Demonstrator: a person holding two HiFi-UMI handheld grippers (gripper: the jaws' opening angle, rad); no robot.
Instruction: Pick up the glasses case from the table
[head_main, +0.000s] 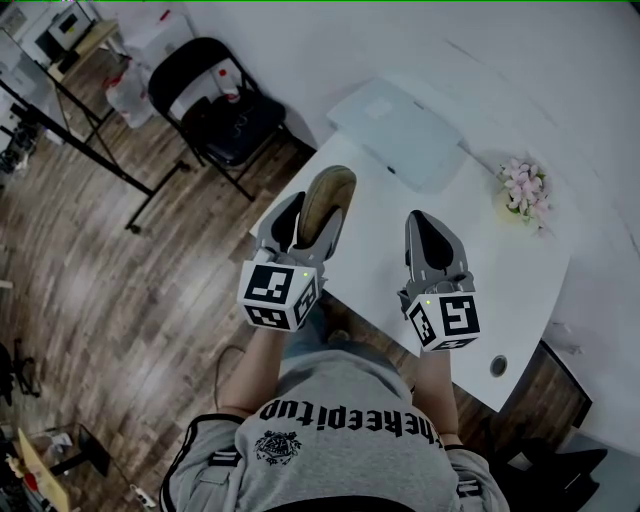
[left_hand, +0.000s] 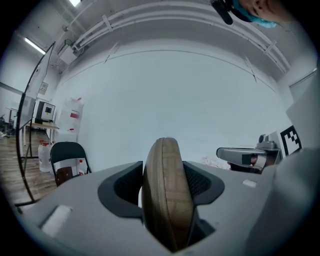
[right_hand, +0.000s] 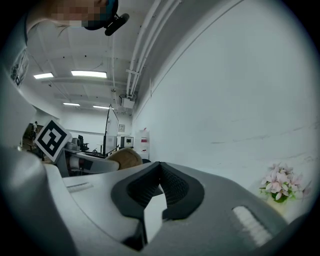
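The brown, wood-patterned glasses case (head_main: 326, 196) stands on edge between the jaws of my left gripper (head_main: 318, 208), held above the left end of the white table (head_main: 480, 270). In the left gripper view the case (left_hand: 167, 195) fills the gap between the dark pads, and both press on its sides. My right gripper (head_main: 427, 228) hovers over the table to the right, jaws closed to a point with nothing in them. From the right gripper view the case (right_hand: 127, 157) shows off to the left.
A flat pale-grey laptop (head_main: 400, 125) lies at the table's far end. A small bunch of pink flowers (head_main: 525, 190) stands at the right. A black folding chair (head_main: 225, 105) stands on the wood floor beyond the table's left corner. A white wall is ahead.
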